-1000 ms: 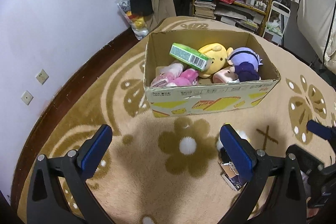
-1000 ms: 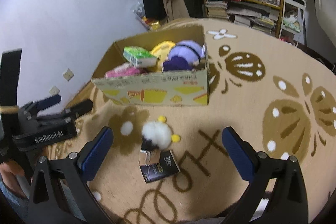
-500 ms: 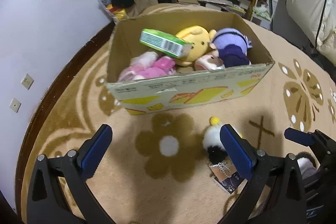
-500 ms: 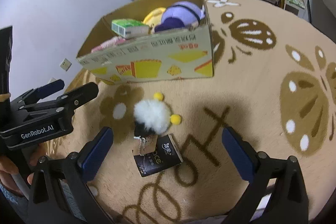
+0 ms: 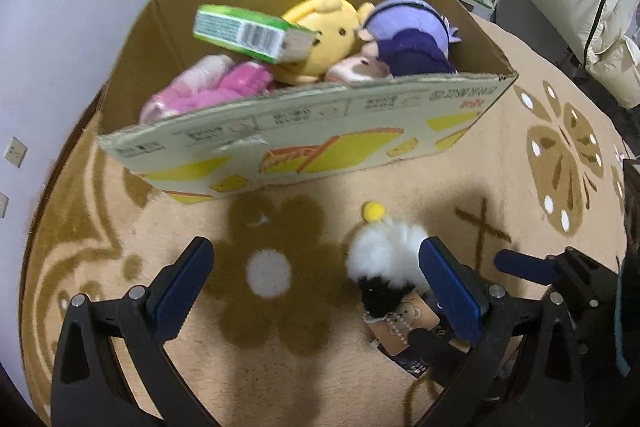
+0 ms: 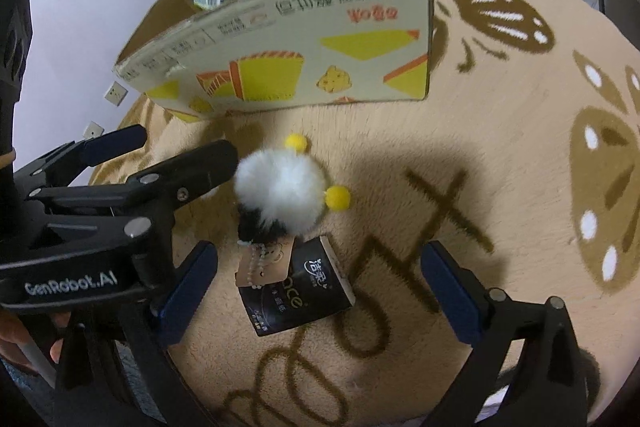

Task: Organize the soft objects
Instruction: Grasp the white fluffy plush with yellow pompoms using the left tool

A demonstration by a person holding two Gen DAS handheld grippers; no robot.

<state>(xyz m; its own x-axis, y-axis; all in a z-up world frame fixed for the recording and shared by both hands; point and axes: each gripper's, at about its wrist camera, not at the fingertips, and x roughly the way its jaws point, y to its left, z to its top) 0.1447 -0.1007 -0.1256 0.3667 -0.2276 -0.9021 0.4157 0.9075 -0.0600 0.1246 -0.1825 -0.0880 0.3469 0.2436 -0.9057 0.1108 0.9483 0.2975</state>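
- Left hand-held gripper (image 5: 316, 289) hangs low over the beige patterned carpet (image 5: 520, 195) with its blue-padded jaws spread wide and nothing between them; the right hand-held gripper (image 6: 318, 297) is likewise wide open and empty
- the fluffy white pom-pom toy with a black end and yellow bobbles (image 5: 386, 261) lies on the carpet, outside and just in front of the open printed cardboard box (image 5: 320, 143); a paper tag on a bead chain trails from its black end onto a small black packet (image 6: 298, 293)
- seen from the left wrist, the toy sits against the inside of the right-hand pad, well off the centre line; its long axis runs from white end to black end, roughly along the fingers
- seen from the right wrist, it lies ahead and slightly left of centre; the left tool looks nearer, its finger almost touching the fluff
- inside the box already: a yellow plush (image 5: 324, 35), a purple plush (image 5: 408, 35), pink soft items (image 5: 216, 87) and a green carton (image 5: 252, 33)
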